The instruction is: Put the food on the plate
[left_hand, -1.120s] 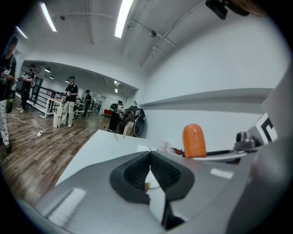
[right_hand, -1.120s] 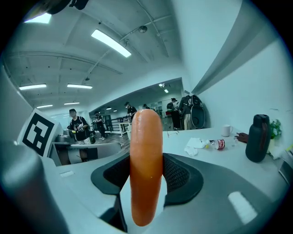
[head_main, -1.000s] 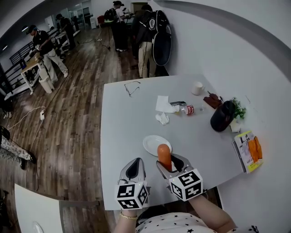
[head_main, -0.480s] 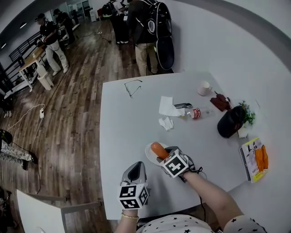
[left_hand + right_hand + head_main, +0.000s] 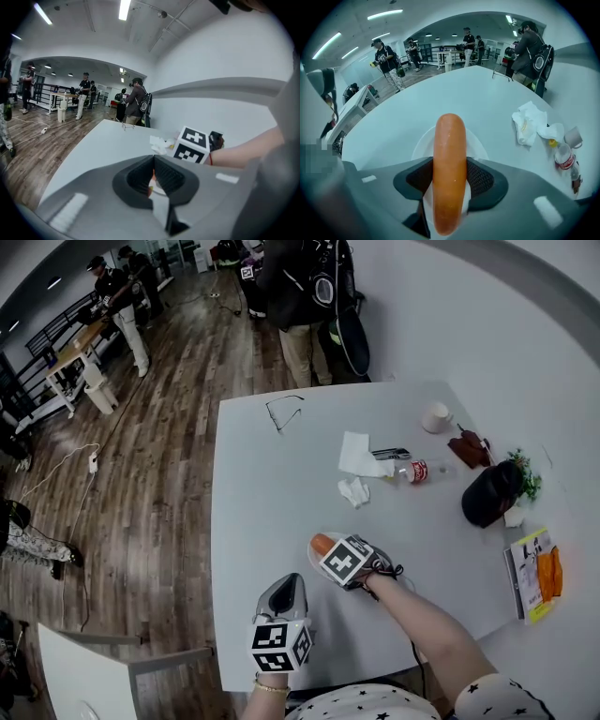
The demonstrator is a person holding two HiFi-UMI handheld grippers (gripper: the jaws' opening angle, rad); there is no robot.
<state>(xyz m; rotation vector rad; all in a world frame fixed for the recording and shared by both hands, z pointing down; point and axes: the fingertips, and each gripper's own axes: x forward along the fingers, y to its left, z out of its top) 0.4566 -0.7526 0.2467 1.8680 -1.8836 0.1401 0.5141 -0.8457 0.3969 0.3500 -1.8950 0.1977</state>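
Nearest, by the near edge of the counter [image 5: 272, 493], the left gripper [image 5: 153, 174] idles with its fingers [image 5: 168, 176] closed on nothing, parked clear of the work. Just beyond it, the right gripper [image 5: 449, 180] has its fingers [image 5: 483, 180] clamped around the middle of the sausage [image 5: 449, 140], held lengthwise over the white plate [image 5: 423, 141]. That looks like the line-up for a straight drop onto it. Whether the sausage touches the plate, I cannot tell. Farther off lie crumpled tissues [image 5: 354, 490] and a bottle [image 5: 415, 471], with glasses [image 5: 284, 412] at the far side, all well apart from the plate.
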